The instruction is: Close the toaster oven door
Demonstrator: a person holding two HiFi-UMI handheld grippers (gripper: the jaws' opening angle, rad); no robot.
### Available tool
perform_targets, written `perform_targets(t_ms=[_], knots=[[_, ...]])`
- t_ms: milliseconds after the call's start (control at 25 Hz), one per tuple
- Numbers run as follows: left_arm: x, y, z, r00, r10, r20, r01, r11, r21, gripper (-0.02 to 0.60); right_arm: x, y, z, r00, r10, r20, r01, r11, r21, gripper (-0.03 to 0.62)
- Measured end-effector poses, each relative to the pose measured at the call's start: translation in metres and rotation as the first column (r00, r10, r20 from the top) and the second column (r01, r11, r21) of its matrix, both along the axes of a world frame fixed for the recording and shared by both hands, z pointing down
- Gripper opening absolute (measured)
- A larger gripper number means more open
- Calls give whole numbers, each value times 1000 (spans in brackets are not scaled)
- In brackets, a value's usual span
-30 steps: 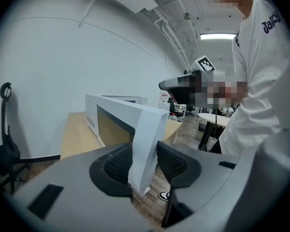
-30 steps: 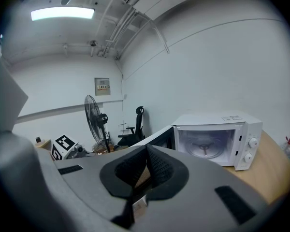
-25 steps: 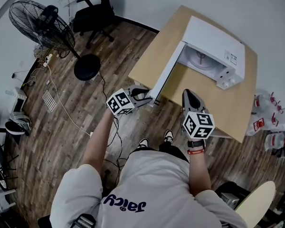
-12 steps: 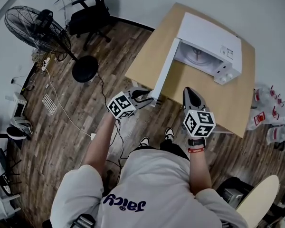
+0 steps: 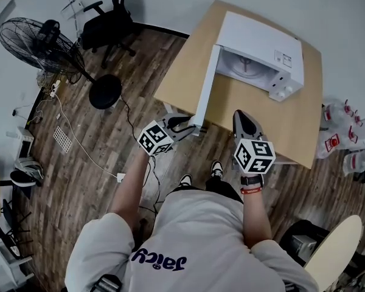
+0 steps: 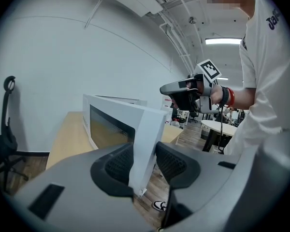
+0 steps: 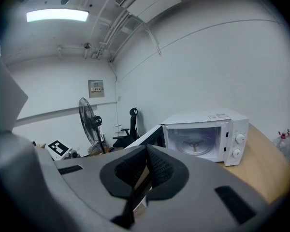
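Both forearms (image 5: 131,181) reached forward, the left gripper (image 5: 191,125) clamped on the free edge of the open toaster oven door (image 5: 205,87), the right gripper (image 5: 239,115) beside it, jaws together.

Plain office workroom with an open floor

White walls rise from a wood-plank floor (image 5: 79,175). A black office chair (image 5: 106,23) and a pedestal fan (image 5: 39,41) stand by the wall, and a power strip (image 5: 53,89) and loose cables (image 5: 79,135) trail across the boards. A wooden tabletop (image 5: 249,111) carries a white toaster oven (image 5: 261,41), with red-labelled bottles (image 5: 340,142) on the floor beside it. Overhead there are a tube light (image 7: 57,15) and exposed pipes (image 7: 130,13), and a notice (image 7: 95,88) hangs on the wall. The left gripper view shows a round table (image 6: 227,127) with more desks farther back.
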State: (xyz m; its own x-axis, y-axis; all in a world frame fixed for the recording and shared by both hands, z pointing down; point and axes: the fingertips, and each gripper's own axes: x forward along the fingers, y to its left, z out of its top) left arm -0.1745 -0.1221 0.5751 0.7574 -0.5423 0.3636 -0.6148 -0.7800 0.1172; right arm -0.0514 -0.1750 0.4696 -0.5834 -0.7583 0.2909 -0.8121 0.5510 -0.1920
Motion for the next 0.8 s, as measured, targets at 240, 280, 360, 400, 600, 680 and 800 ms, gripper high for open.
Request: perform_targets(t_ms=[240, 280, 360, 400, 600, 680, 800], knots=[[12, 0, 0, 1000, 12, 4, -12, 1000, -5, 163, 13, 1, 1, 1000, 21, 9, -21, 1000, -4, 15], [14, 0, 0, 1000, 16, 5, -16, 1000, -6, 163, 15, 1, 2, 1000, 25, 10, -25, 1000, -6, 15], [19, 0, 0, 1000, 23, 4, -23, 1000, -8, 163, 19, 1, 3, 999, 32, 11, -32, 999, -7, 15], [21, 0, 0, 1000, 26, 2, -26, 1000, -9, 163, 22, 1, 3, 999, 36, 12, -36, 999, -8, 15], [34, 0, 0, 999, 43, -12, -43, 999, -14, 163, 37, -2, 3, 998, 67, 16, -67, 998, -6, 15], [39, 0, 0, 999, 50, -12, -50, 999, -15, 163, 41, -3, 3, 997, 78, 19, -78, 997, -8, 15], [46, -1, 0, 998, 62, -11, -62, 998, -19, 163, 45, -4, 4, 996, 87, 24, -87, 996, -9, 15]])
